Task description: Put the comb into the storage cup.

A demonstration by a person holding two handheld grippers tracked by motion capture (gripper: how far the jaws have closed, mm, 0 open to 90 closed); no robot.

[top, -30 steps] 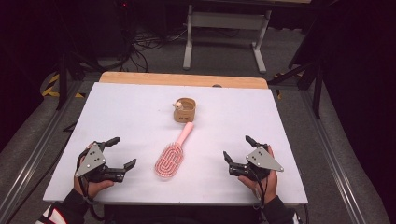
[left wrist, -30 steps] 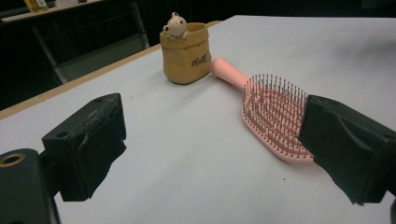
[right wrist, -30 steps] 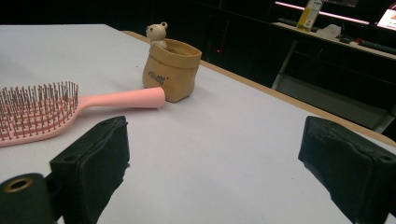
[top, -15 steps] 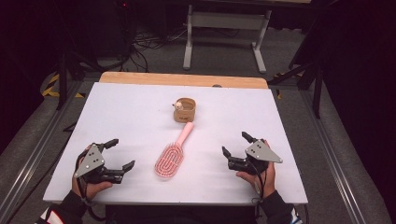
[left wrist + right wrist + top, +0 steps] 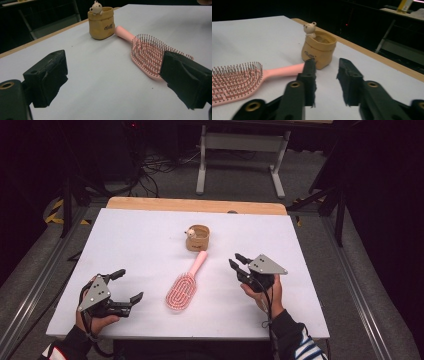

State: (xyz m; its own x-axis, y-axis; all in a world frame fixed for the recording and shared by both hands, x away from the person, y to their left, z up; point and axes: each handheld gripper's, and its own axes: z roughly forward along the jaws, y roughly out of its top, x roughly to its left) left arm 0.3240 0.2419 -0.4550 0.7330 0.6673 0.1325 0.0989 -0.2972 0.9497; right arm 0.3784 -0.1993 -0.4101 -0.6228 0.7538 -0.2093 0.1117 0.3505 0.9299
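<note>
**A:** ok, high view first. The pink plastic paddle hairbrush (image 5: pixel 186 285) lies bristles-up mid-surface on the white rectangular surface (image 5: pixel 150 235). Its long axis runs diagonally: head toward the person, handle pointing away to the small tan pouch-shaped holder with a little bear figure on its rim (image 5: pixel 198 237). The handle tip looks like it touches the holder or sits just beside it.

**B:** which hand's closer?

**A:** The left tool (image 5: pixel 122 284) is to the brush's left, near the head. The right tool (image 5: pixel 238 264) is to its right, level with the handle, and looks a bit nearer. Both are empty with jaws apart.

**B:** left gripper view?

**A:** Jaws spread wide with bare surface between them. The hairbrush (image 5: pixel 147 53) lies ahead and to the right, its head partly behind the right-hand jaw. The holder (image 5: pixel 101 23) is farther off.

**B:** right gripper view?

**A:** Jaws apart but narrower, aimed at the holder (image 5: pixel 319 49). The brush handle (image 5: pixel 283 70) runs off left of them, so grabbing it would need a swing that way, I'd guess.

**B:** anything different from half a second ago?

**A:** The right tool has moved forward and inward toward the handle. The left one barely budged, and the brush and holder haven't moved.
</note>
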